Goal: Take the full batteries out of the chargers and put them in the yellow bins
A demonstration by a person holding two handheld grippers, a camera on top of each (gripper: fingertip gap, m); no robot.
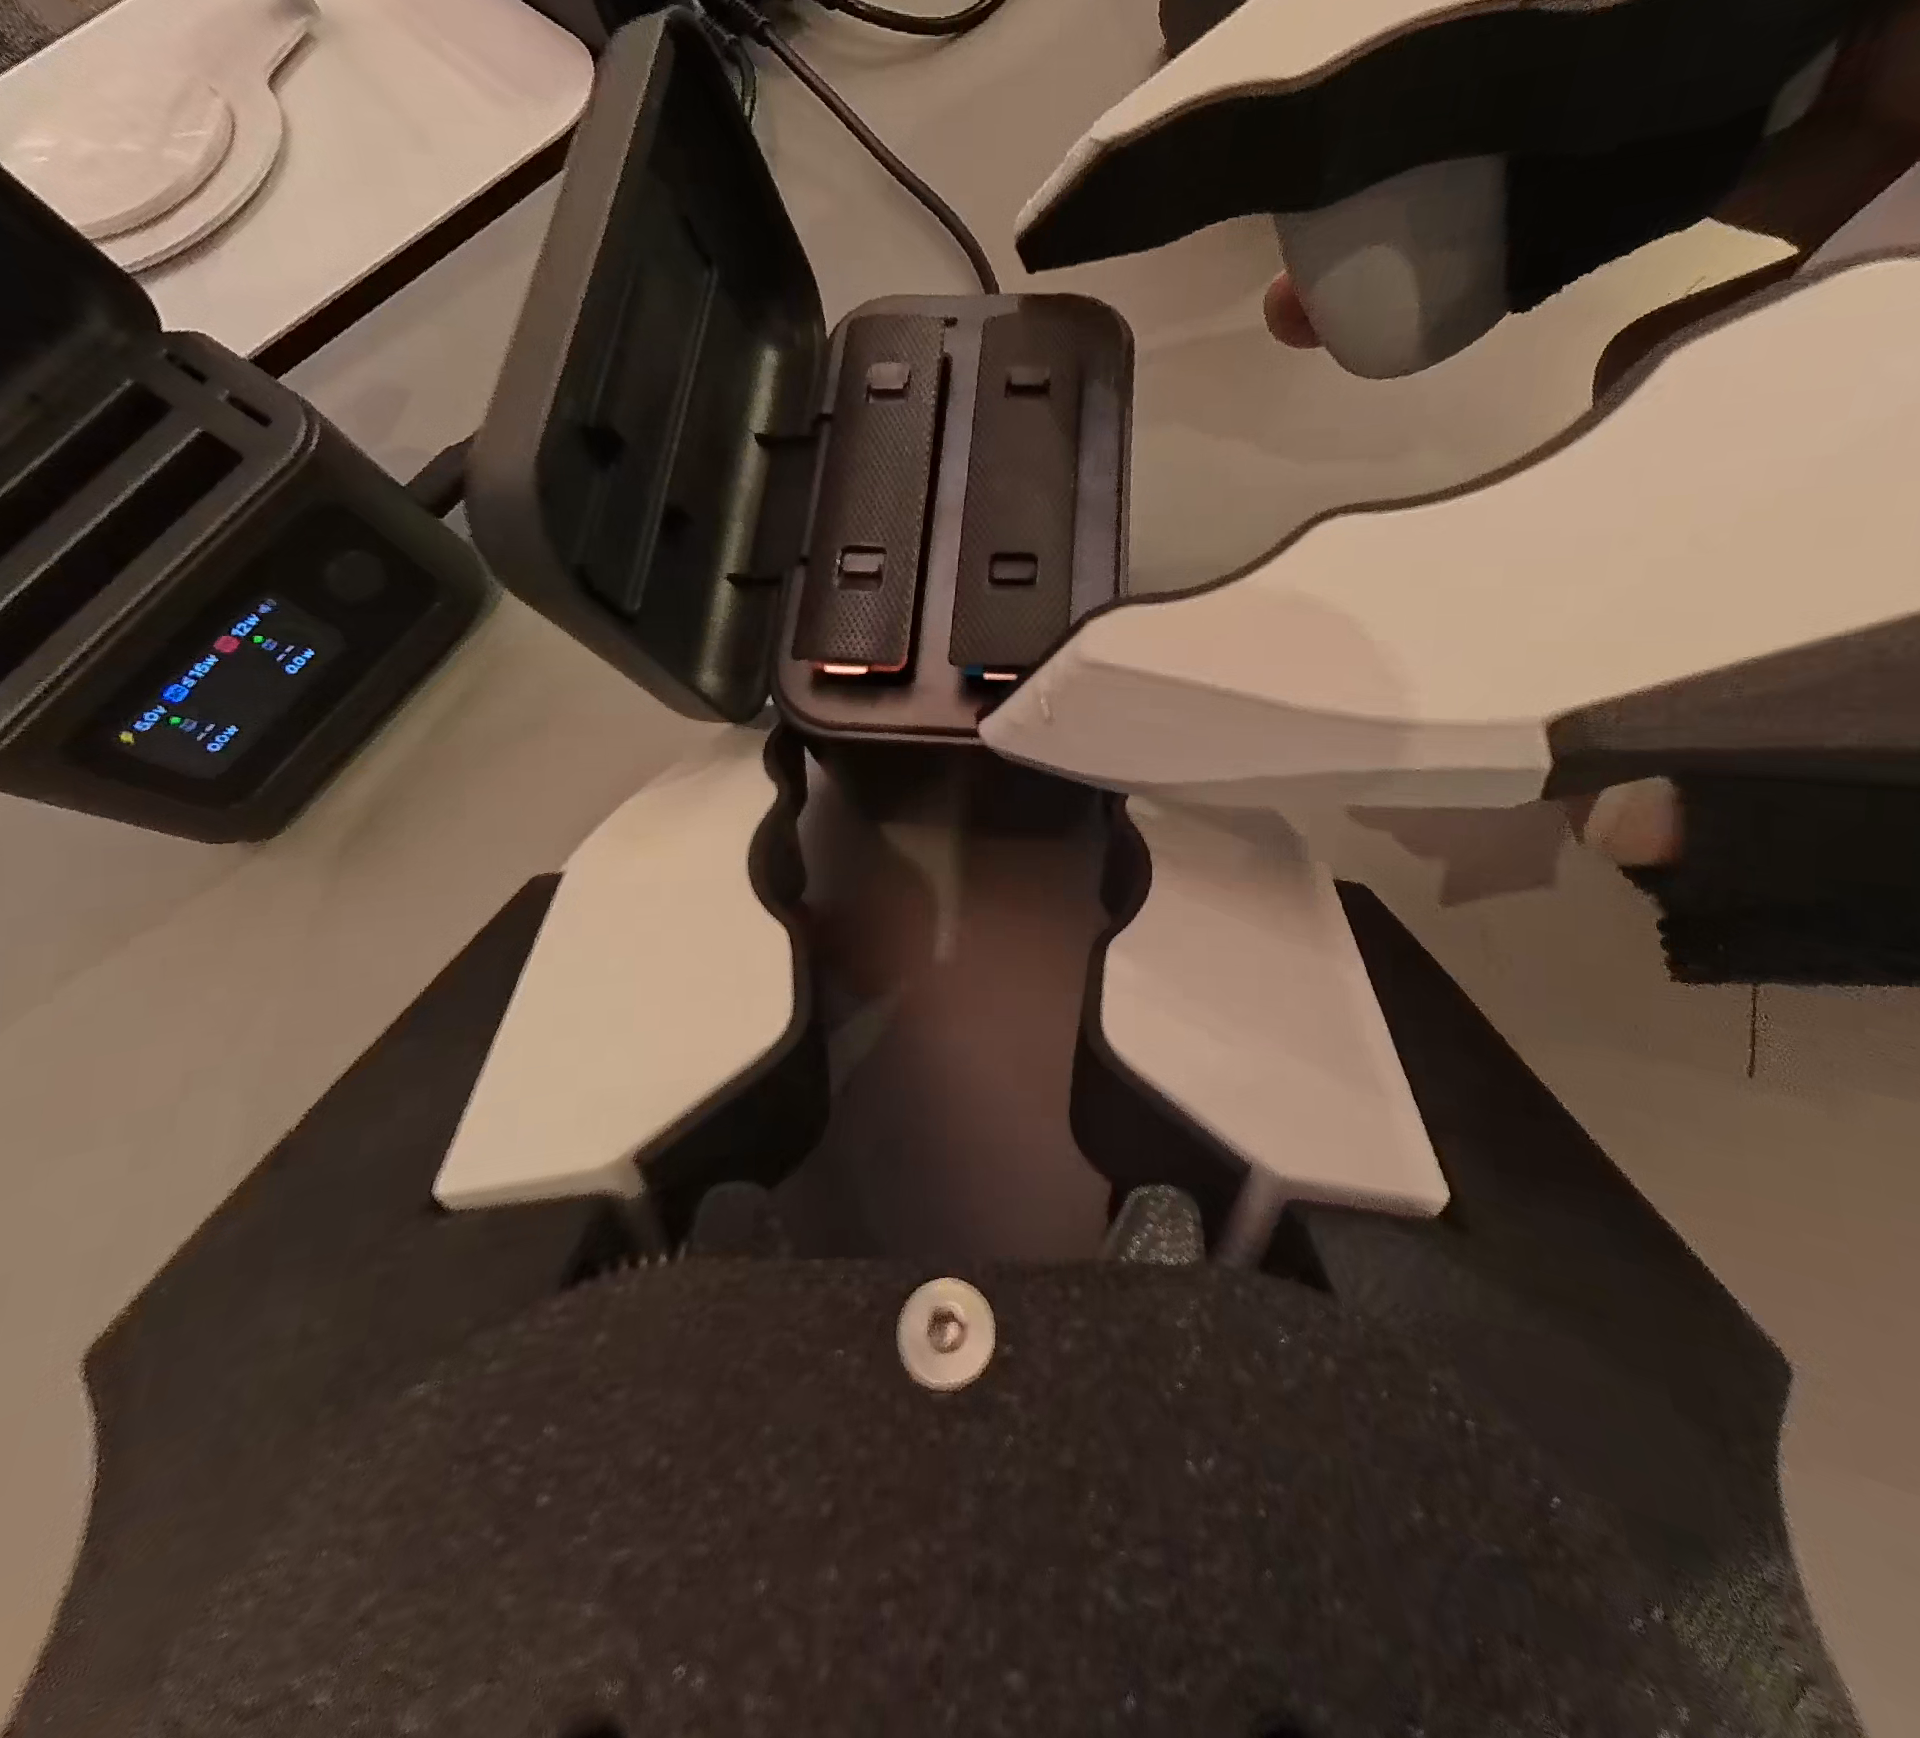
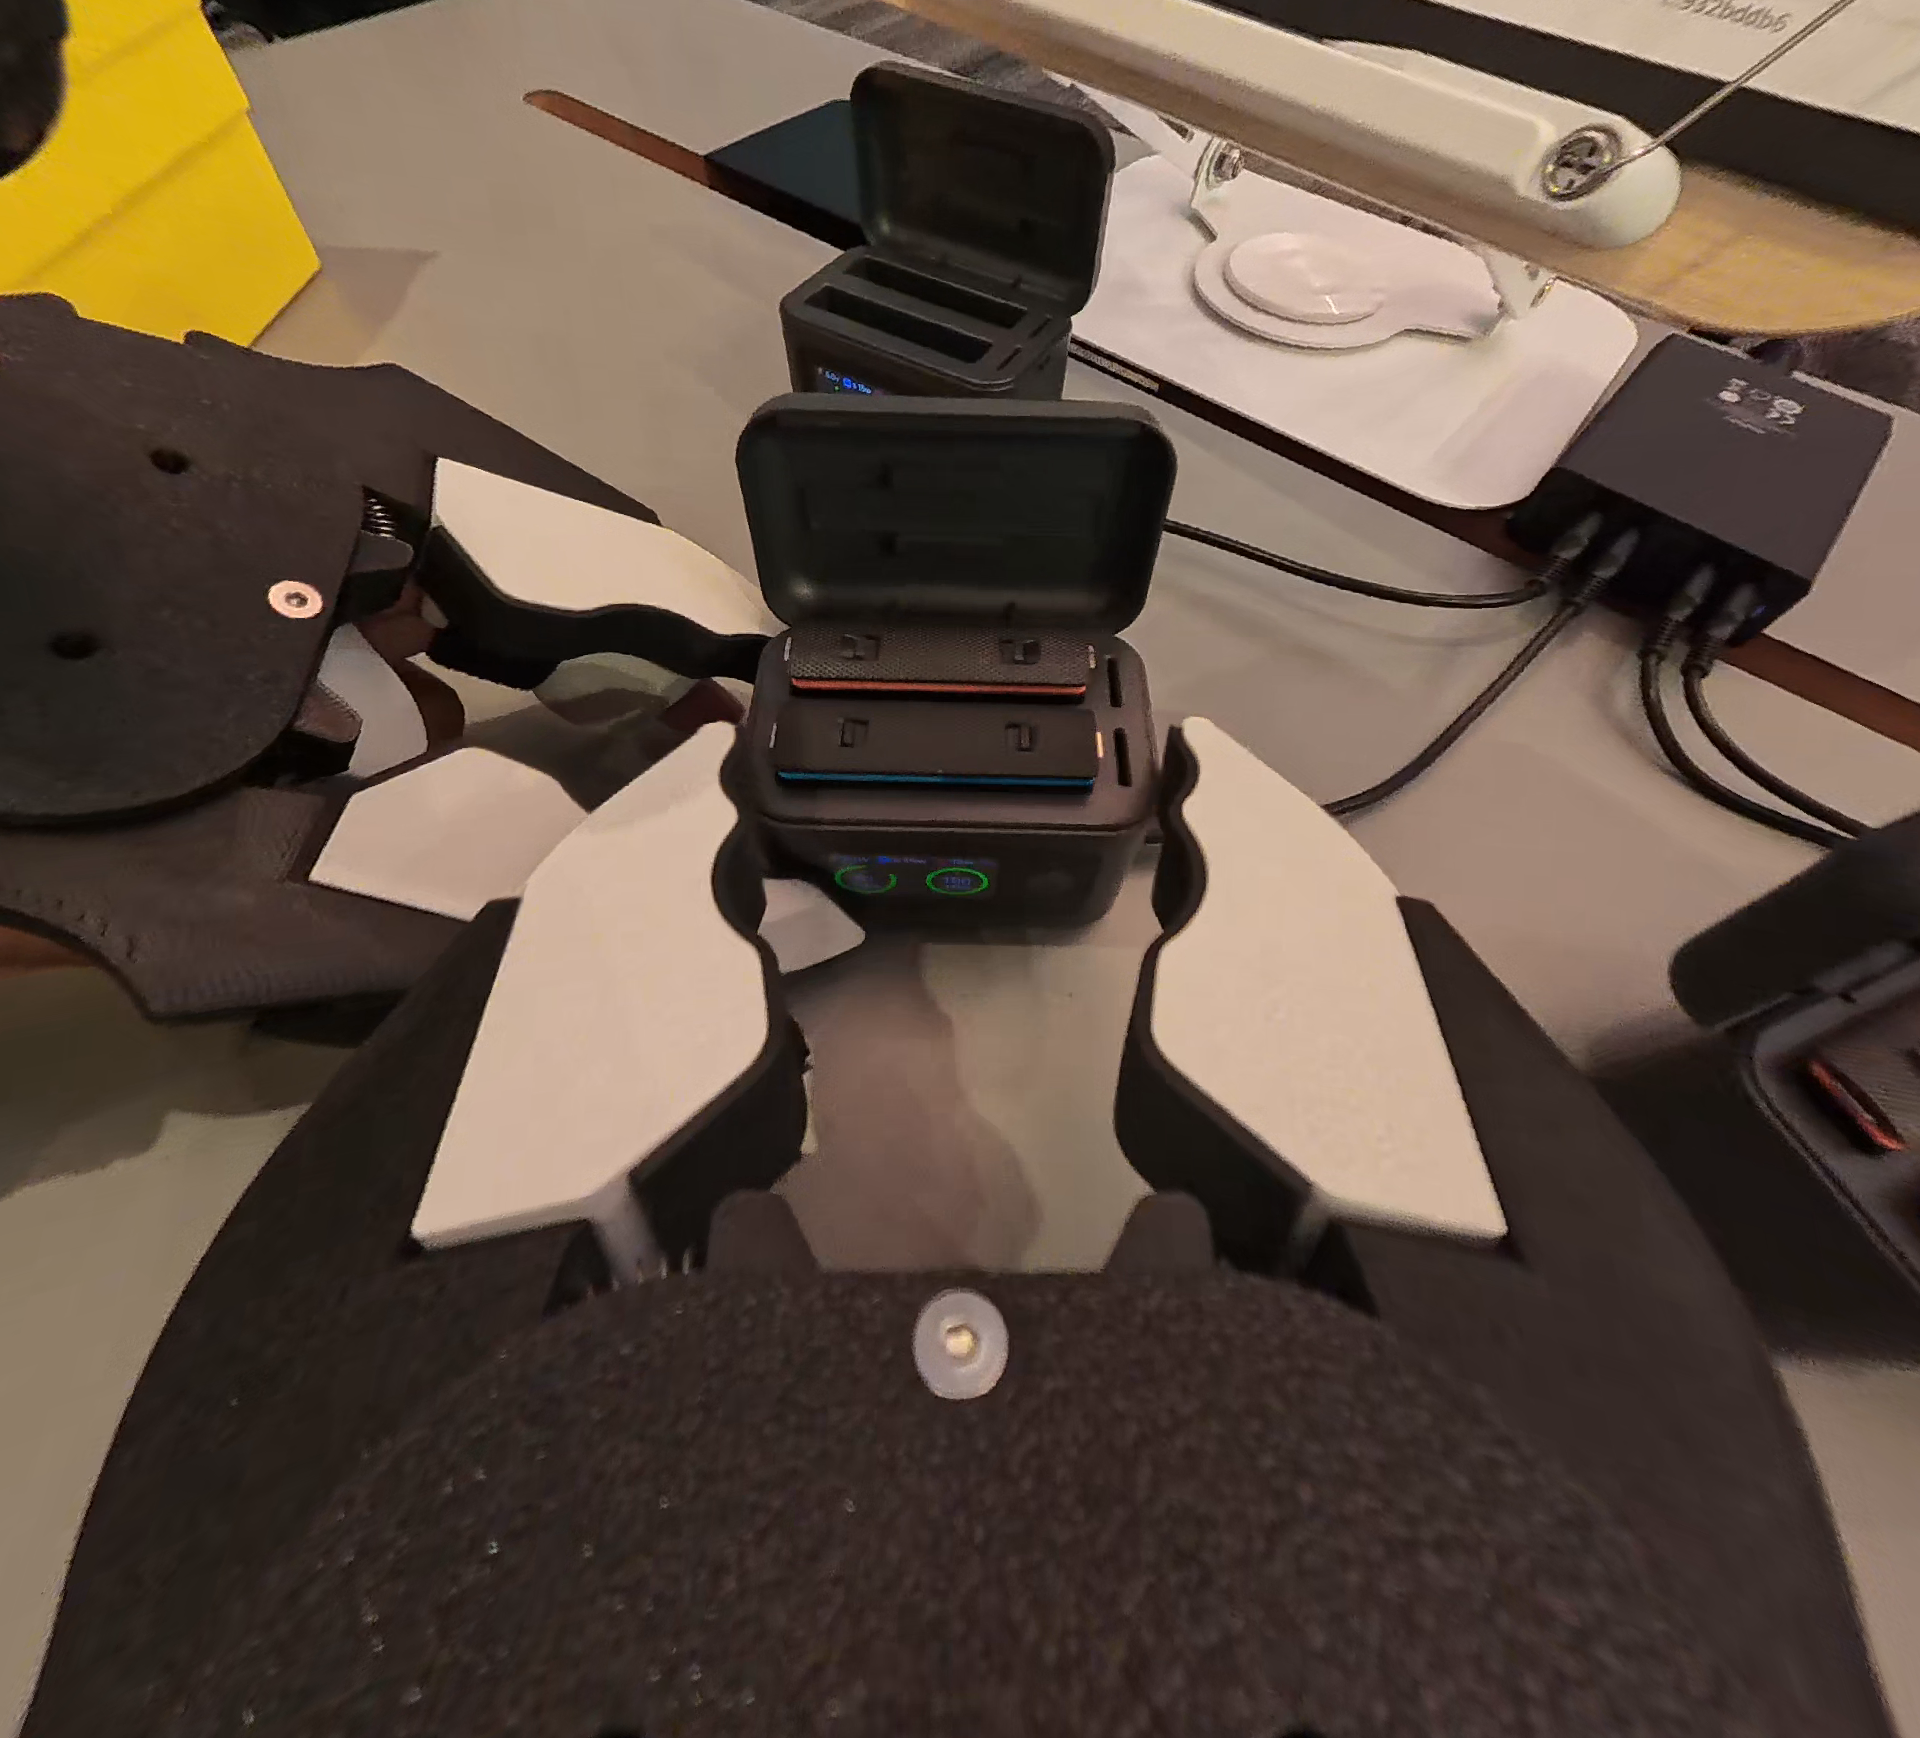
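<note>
A black charger (image 1: 1103,462) stands on the table with its lid (image 1: 665,358) open and two batteries in its slots. One battery has orange trim (image 1: 878,493) (image 2: 935,660), the other blue trim (image 1: 1023,493) (image 2: 935,748). My left gripper (image 1: 945,795) is shut on the charger's body, below the slots. My right gripper (image 2: 956,748) is open, its fingers on either side of the charger (image 2: 1049,888) at the level of the blue-trimmed battery. It enters the left wrist view (image 1: 1008,478) from the right. A yellow bin (image 2: 135,161) stands at the far left.
A second charger (image 2: 935,327) (image 1: 187,566) stands just beyond with its lid open and empty slots. A black power hub (image 2: 1704,483) with several cables lies to the right. Another open black case (image 2: 1818,1044) is at the right edge. A white stand (image 2: 1299,286) holds a board behind. Left tips to right tips: about 5 cm.
</note>
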